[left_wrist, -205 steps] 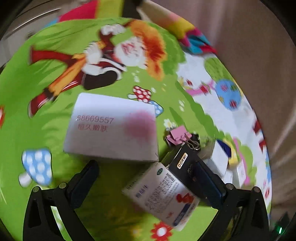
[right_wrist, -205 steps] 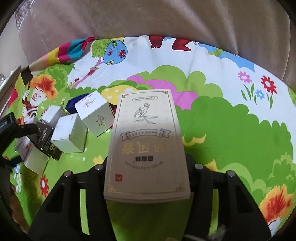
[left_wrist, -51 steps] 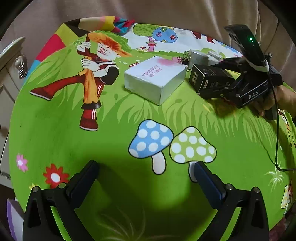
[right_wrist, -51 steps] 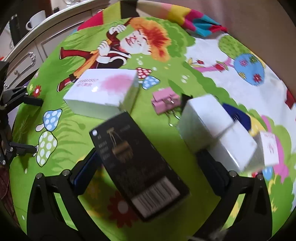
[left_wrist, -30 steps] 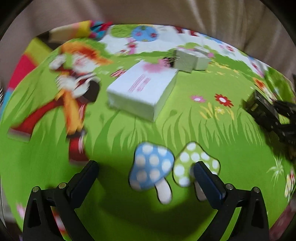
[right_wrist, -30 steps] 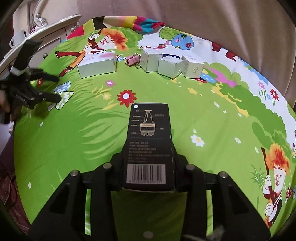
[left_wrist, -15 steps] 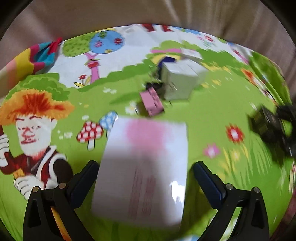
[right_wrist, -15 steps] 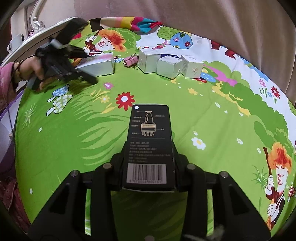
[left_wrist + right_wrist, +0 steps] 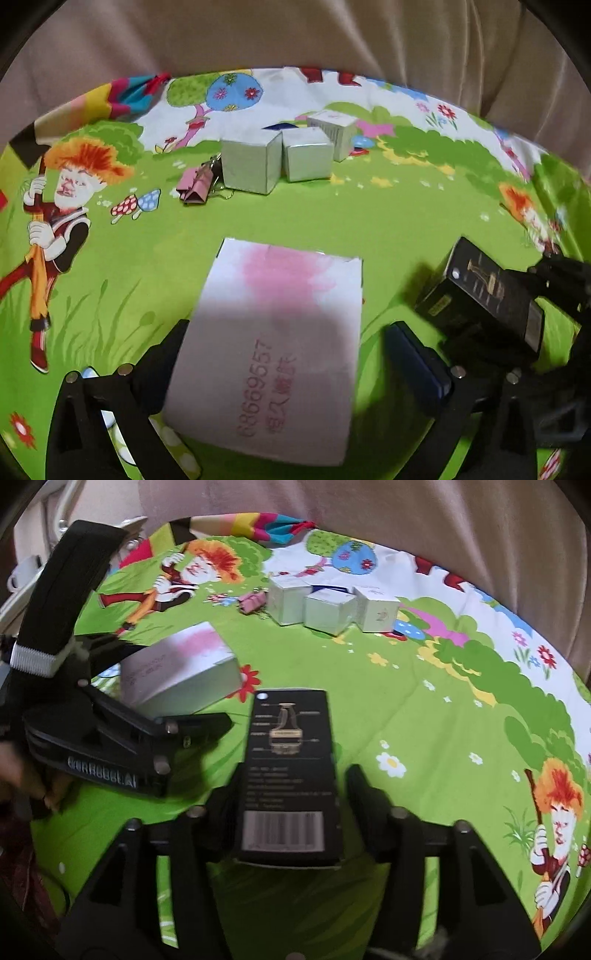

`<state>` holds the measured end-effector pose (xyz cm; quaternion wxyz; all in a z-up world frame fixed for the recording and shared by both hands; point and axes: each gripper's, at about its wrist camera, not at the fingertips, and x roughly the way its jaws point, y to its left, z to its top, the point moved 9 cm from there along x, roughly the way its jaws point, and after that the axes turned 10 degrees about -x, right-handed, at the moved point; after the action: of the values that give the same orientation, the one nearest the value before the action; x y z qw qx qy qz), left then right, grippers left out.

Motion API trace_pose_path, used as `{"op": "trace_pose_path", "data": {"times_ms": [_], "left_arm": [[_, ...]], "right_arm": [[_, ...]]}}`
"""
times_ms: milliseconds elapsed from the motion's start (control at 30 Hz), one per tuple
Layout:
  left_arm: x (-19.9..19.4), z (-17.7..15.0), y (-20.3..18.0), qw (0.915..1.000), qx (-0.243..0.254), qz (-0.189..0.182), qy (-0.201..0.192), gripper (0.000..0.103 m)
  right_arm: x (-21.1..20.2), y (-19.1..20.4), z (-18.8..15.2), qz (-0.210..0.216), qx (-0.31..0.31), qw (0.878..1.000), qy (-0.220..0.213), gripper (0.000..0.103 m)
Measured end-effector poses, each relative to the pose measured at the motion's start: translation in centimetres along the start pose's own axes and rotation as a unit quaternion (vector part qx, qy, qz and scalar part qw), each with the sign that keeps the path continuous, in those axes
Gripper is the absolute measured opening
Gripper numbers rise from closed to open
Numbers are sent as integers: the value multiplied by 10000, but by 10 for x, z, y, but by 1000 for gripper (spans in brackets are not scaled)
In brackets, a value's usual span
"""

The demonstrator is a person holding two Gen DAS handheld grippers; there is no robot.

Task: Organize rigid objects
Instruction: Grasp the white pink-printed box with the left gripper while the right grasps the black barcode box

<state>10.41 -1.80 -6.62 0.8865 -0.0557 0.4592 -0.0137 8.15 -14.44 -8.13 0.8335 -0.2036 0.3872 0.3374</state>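
A white box with a pink stain lies between the fingers of my left gripper. The jaws are open: the left finger touches the box's side and a gap shows at the right finger. The right wrist view shows this white box and the left gripper close beside the black box. That black box with a barcode lies on the green cloth between the fingers of my right gripper. Its jaws are opening, and a gap shows at the right pad. The black box is also in the left wrist view.
Three small white cubes stand in a row at the back, with a pink binder clip at their left end. A beige curtain hangs behind the cartoon cloth. A person's hand holds the left gripper.
The left gripper has moved across to beside the black box, and the white box has come along between its fingers. The right gripper's jaws have spread off the black box.
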Motion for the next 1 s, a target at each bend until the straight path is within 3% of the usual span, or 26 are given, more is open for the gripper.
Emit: {"op": "trace_pose_path", "data": {"times_ms": [167, 833, 900, 933, 1000], "left_arm": [[7, 2, 0, 10000, 9, -10, -7, 103], [-5, 1, 1, 9998, -131, 92, -72, 103], [-9, 2, 3, 9995, -179, 109, -216, 84], [-14, 3, 4, 9992, -200, 104, -335, 67], [-18, 0, 4, 9993, -151, 92, -334, 66]], "right_arm": [[4, -7, 3, -54, 140, 9999, 44, 73], [7, -8, 6, -106, 157, 9998, 61, 71], [5, -7, 6, -100, 134, 9999, 13, 52], [3, -6, 7, -129, 104, 9999, -28, 42], [1, -3, 5, -257, 156, 9995, 1, 42]]}}
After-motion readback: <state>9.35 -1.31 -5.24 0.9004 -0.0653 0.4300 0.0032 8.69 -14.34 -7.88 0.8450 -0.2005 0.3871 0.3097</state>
